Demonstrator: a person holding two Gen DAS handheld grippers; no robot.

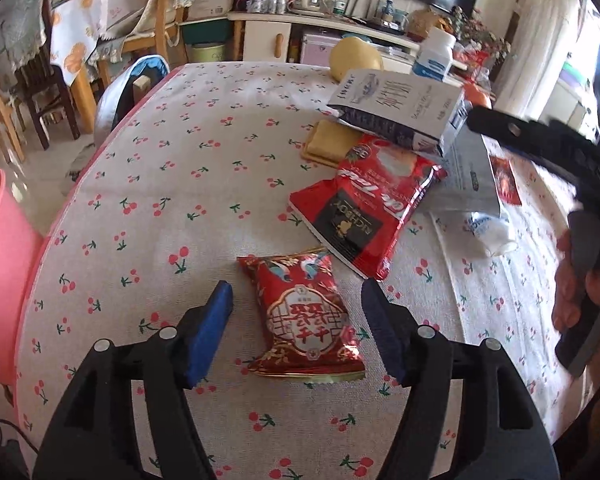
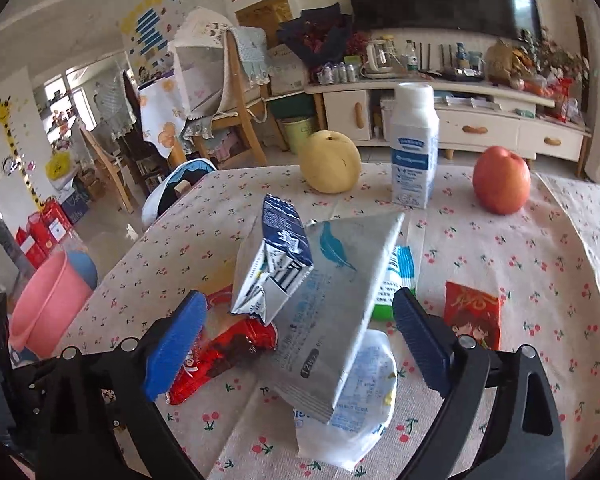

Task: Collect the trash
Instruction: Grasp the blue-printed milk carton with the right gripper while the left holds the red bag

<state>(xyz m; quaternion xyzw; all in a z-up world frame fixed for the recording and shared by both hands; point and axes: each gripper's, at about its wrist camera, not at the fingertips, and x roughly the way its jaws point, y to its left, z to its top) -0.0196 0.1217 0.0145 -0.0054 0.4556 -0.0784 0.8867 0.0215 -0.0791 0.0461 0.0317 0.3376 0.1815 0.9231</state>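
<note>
left tool [image 1: 296,308] hangs w/ jaws apart around small red snack packet [image 1: 304,320] lying flat on near part of cherry-print table [image 1: 160,184], pads not touching it. right tool [image 2: 296,340] gapes wide over grey tissue pack [image 2: 332,308], gripping nothing; crushed blue-white carton [image 2: 274,264] and big red wrapper [image 2: 224,352] sit to its left. pink bin [image 1: 0,272] waits off table's left edge. best bet: drop lower, centre packet btwn pads, pinch across its width, then lift.

A table [image 2: 560,216] draped in cherry-print cloth bears a pear [image 2: 330,161], an apple [image 2: 501,179] and a milk carton [image 2: 414,146]; snack packets [image 1: 306,316], a tissue pack [image 2: 332,316] and a red envelope [image 2: 473,314] lie scattered.
</note>
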